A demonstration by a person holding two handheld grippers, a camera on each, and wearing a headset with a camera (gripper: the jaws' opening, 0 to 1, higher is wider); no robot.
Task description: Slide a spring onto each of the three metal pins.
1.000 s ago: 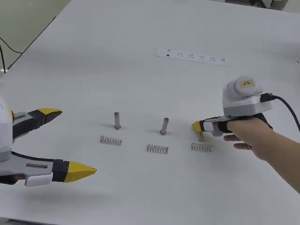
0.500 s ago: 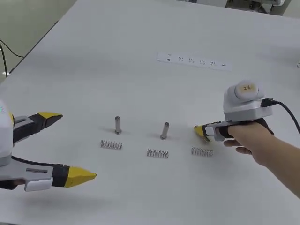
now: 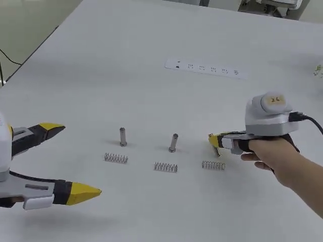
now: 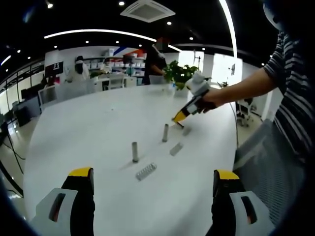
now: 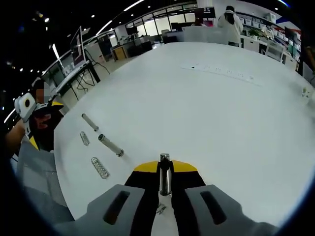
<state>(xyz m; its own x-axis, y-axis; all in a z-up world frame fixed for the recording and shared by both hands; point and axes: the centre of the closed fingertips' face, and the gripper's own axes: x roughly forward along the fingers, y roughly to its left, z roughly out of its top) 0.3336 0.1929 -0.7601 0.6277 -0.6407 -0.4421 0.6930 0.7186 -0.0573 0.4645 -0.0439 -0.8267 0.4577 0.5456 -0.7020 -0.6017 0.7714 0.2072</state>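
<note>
Squarely between right gripper (image 5: 165, 167) fingers (image 5: 185, 167) — one pin (image 5: 165, 182)

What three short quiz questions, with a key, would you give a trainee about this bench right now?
1. How many springs lie on the table?
2. True or false: the left gripper is shut on a spring.
3. The right gripper holds: A) a spring, B) a pin, C) nothing.
Key: 1) three; 2) false, it is open and holds nothing; 3) B.
</note>
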